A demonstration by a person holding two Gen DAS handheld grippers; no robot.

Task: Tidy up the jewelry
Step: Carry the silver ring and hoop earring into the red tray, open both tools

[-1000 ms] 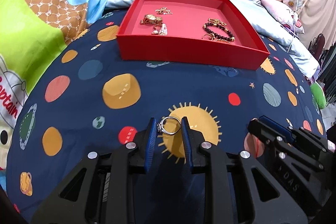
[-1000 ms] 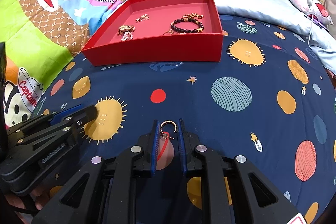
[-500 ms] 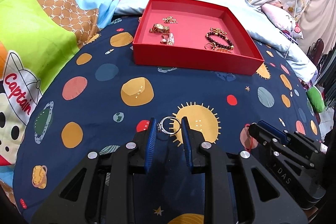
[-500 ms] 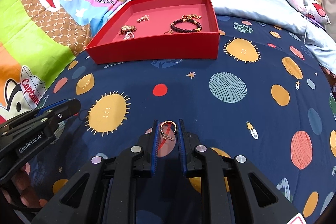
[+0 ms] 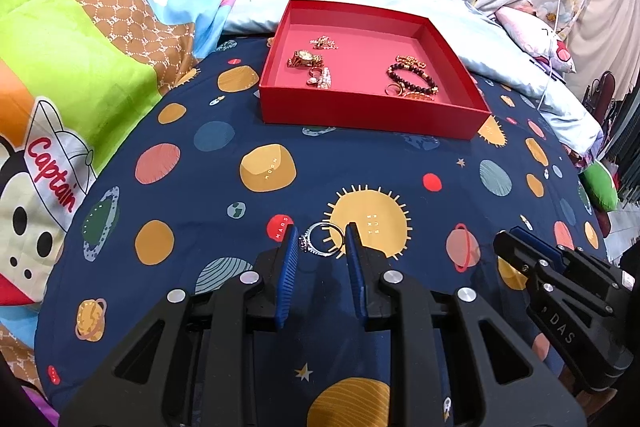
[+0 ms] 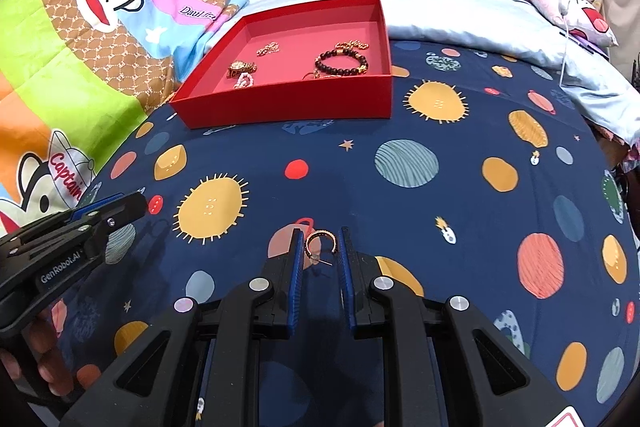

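My left gripper [image 5: 323,241] is shut on a silver ring [image 5: 322,239] with a dark stone, held above the planet-print blanket. My right gripper [image 6: 320,242] is shut on a gold hoop earring [image 6: 319,242] with a thin post. Farther back on the bed lies the red tray [image 5: 360,115], also the red tray [image 6: 280,103] in the right wrist view. It holds a gold watch [image 5: 305,59], a small chain, a pearl piece and a dark bead bracelet [image 5: 412,78]. Each gripper shows at the edge of the other's view: the right one [image 5: 560,291], the left one [image 6: 80,227].
The navy planet-print blanket [image 5: 260,171] covers the bed. A bright cartoon quilt [image 5: 80,47] rises at the left, and a pale blue sheet [image 5: 500,47] with floral pillows lies behind the tray. A hand [image 6: 36,355] holds the left gripper.
Both grippers have pulled back and lifted a little with their pieces still held. The tray looks smaller and farther away in both views.
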